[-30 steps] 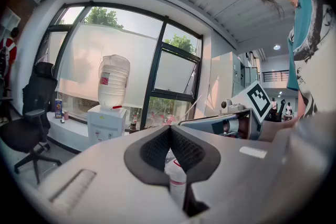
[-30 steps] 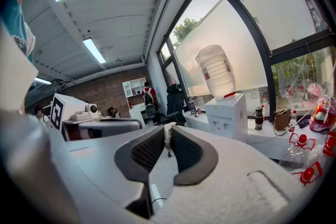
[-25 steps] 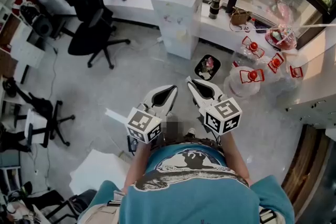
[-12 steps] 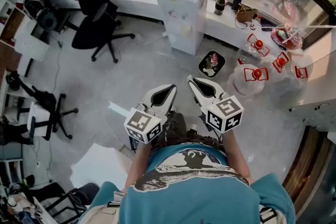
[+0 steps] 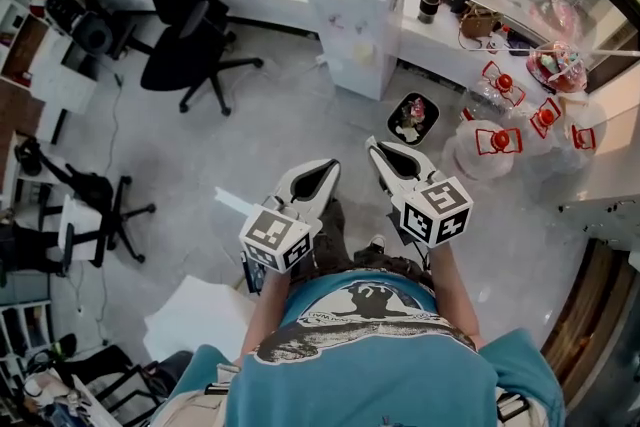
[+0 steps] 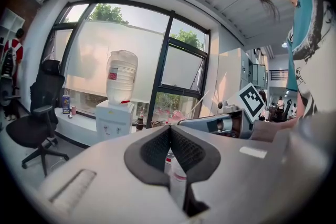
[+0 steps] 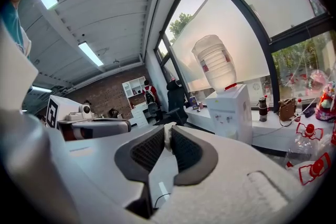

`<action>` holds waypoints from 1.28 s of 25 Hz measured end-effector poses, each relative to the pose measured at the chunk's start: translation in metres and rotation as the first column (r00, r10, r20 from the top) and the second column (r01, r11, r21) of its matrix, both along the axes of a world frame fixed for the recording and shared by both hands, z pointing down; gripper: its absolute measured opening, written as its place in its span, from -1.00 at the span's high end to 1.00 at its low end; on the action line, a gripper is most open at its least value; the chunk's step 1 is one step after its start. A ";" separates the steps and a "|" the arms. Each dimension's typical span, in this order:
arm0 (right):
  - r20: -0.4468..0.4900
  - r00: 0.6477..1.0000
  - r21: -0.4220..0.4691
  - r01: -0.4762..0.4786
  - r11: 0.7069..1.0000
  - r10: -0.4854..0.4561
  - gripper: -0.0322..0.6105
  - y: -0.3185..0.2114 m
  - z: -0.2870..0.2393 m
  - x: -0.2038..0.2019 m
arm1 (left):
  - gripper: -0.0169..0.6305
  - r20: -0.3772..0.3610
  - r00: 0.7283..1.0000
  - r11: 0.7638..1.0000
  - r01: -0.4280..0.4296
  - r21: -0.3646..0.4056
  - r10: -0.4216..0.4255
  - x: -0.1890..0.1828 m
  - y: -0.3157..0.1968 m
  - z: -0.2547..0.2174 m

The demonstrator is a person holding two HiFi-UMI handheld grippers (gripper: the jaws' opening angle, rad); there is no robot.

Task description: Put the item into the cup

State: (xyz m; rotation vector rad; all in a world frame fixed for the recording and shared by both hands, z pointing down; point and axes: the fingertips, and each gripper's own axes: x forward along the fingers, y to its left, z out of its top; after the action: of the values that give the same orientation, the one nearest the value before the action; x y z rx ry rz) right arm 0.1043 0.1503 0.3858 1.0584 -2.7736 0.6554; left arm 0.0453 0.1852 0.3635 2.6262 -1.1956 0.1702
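Note:
My right gripper [image 7: 168, 131] is shut on a small pale item [image 7: 168, 128] that is pinched at the very tips; I cannot make out its shape. In the head view the right gripper [image 5: 372, 146] is held at waist height over the floor and points forward. My left gripper [image 5: 334, 166] is beside it and is shut. Its ribbed pads [image 6: 181, 147] meet at the tip with nothing between them. I cannot pick out a cup in any view. A dark tumbler [image 5: 430, 1] stands on the far counter.
A white water dispenser [image 5: 365, 15] stands ahead against the window counter [image 5: 265, 0]. A black bin [image 5: 412, 118] and several water jugs with red handles [image 5: 490, 150] sit to the right of the dispenser. Black office chairs [image 5: 190, 55] are at the left. A white sheet [image 5: 195, 315] lies on the floor.
The room has shifted in the head view as the person moves. Both grippers keep the same pose and their jaws have not changed.

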 end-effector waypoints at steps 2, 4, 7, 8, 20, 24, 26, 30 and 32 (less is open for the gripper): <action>-0.006 1.000 -0.001 -0.005 1.000 0.005 0.77 -0.012 0.002 -0.009 | 0.91 -0.009 1.000 1.000 0.001 -0.002 -0.001 -0.010 -0.009 0.002; -0.008 1.000 -0.003 -0.009 1.000 0.009 0.77 -0.025 0.002 -0.019 | 0.91 -0.014 1.000 1.000 0.004 -0.002 -0.004 -0.023 -0.021 0.003; -0.013 1.000 -0.007 -0.021 1.000 0.021 0.77 -0.050 0.002 -0.040 | 0.91 -0.001 1.000 1.000 0.008 -0.006 -0.008 -0.048 -0.046 0.004; -0.016 1.000 -0.010 -0.027 1.000 0.027 0.77 -0.058 0.002 -0.047 | 0.91 0.008 1.000 1.000 0.005 -0.006 -0.005 -0.057 -0.055 0.003; -0.034 0.993 -0.024 -0.116 0.993 0.115 0.77 -0.144 -0.003 -0.124 | 0.91 0.003 0.997 0.997 -0.079 -0.004 0.079 -0.143 -0.145 -0.004; -0.039 0.988 -0.028 -0.152 0.988 0.151 0.77 -0.163 -0.001 -0.143 | 0.91 -0.004 0.993 0.993 -0.121 -0.001 0.121 -0.161 -0.169 -0.004; -0.043 0.984 -0.029 -0.173 0.985 0.172 0.77 -0.168 0.001 -0.151 | 0.91 -0.011 0.990 0.990 -0.142 0.005 0.142 -0.169 -0.180 -0.004; -0.053 0.975 -0.038 -0.219 0.975 0.217 0.77 -0.174 0.007 -0.158 | 0.91 -0.017 0.981 0.981 -0.192 0.006 0.192 -0.176 -0.195 -0.001; -0.060 0.969 -0.044 -0.241 0.970 0.238 0.77 -0.175 0.010 -0.158 | 0.91 -0.018 0.976 0.976 -0.217 0.003 0.217 -0.175 -0.199 0.001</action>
State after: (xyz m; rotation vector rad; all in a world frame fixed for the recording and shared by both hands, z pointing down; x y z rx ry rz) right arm -0.0534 -0.0246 0.3958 1.3930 -2.5918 0.7076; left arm -0.1301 -0.0136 0.3647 2.7490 -0.8999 0.1850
